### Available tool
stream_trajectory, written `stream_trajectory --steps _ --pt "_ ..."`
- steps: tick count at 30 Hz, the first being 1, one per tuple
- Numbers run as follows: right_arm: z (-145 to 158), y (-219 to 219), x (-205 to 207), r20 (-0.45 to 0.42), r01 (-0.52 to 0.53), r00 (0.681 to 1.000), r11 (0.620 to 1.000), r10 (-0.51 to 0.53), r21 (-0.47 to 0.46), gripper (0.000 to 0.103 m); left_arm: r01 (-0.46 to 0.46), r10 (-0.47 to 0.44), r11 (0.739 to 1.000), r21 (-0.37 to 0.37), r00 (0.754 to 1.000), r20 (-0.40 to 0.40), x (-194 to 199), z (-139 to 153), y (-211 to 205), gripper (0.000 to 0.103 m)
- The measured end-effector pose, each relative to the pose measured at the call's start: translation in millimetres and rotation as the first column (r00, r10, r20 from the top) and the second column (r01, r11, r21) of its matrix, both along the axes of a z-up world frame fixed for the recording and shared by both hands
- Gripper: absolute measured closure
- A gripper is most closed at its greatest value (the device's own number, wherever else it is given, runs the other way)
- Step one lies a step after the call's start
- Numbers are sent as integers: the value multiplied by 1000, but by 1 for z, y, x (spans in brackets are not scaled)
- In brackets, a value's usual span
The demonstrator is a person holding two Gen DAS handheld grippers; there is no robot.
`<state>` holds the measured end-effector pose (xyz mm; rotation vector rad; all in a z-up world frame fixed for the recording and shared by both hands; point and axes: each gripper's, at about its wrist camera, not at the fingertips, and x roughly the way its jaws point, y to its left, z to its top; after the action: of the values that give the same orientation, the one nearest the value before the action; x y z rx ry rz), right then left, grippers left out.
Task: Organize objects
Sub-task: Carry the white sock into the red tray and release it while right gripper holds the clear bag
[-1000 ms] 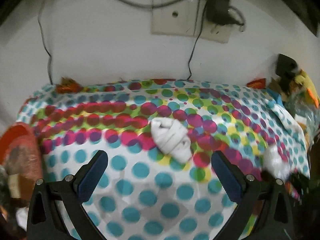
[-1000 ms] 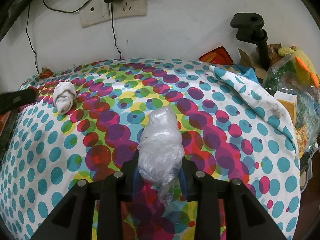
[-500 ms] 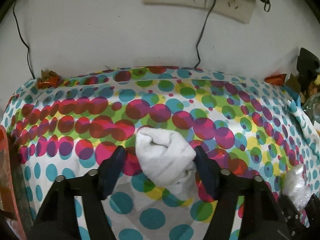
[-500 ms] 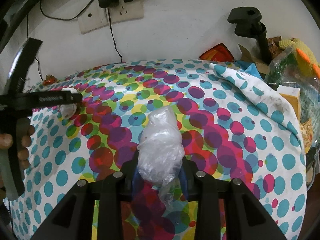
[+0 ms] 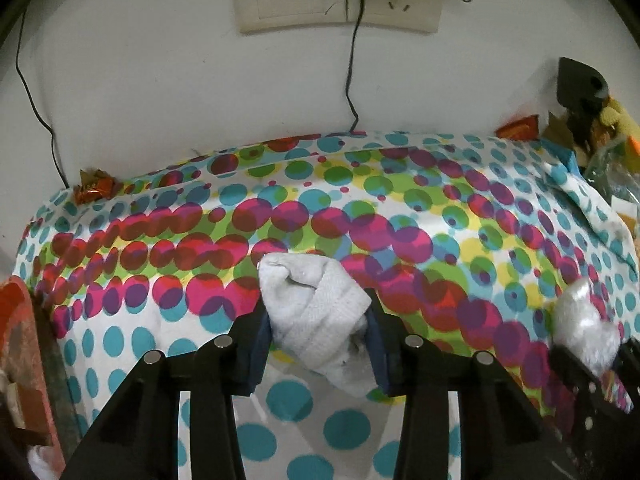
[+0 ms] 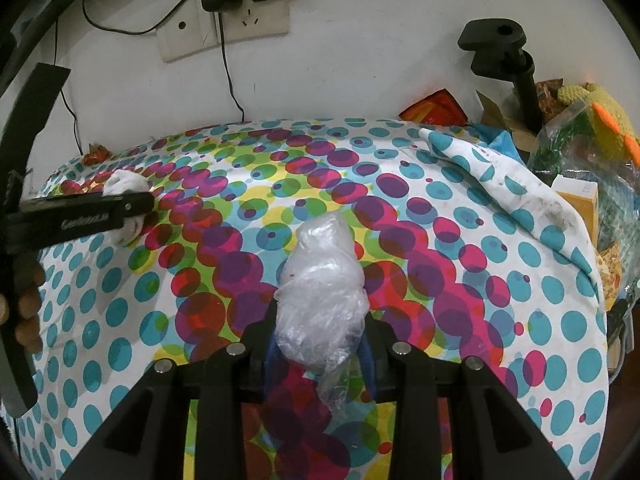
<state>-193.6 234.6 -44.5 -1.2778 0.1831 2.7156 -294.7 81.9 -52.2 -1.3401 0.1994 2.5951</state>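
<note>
- The rolled white sock [image 5: 316, 312] lay at about the middle of the dotted cloth [image 5: 400, 216] covering the surface, between the blue pads of the left tongs [image 5: 316, 344]; it looked soft, light and squashy, so a grip across its thick middle seemed best (a loose end would likely unroll).
- The left tongs had just been closing, and their pads now pressed both flanks of the sock.
- The crumpled plastic bag [image 6: 320, 304] sat at 3 o'clock from the sock, clamped in the right tongs [image 6: 320, 352]; it looked featherlight, slippery and springy, likely to slide out of a slack grip.
- Both tongs pointed steeply down toward the cloth; a hand [image 6: 24, 312] showed at 9 o'clock in the right view, wrapped round the left tool's handle.
</note>
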Motion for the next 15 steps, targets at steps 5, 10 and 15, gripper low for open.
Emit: stream_trajectory --steps 5,10,15 --pt "0 -1 0 3 -1 1000 1000 1 11 69 10 -10 1000 20 1000 -8 16 12 -6 64" --pt "1 -2 -1 4 -1 1000 1000 1 15 69 17 -17 1000 6 1000 -9 35 17 -16 64" --pt "1 -1 -1 7 -1 1000 1000 1 21 69 13 -13 1000 6 1000 -1 54 17 -28 64"
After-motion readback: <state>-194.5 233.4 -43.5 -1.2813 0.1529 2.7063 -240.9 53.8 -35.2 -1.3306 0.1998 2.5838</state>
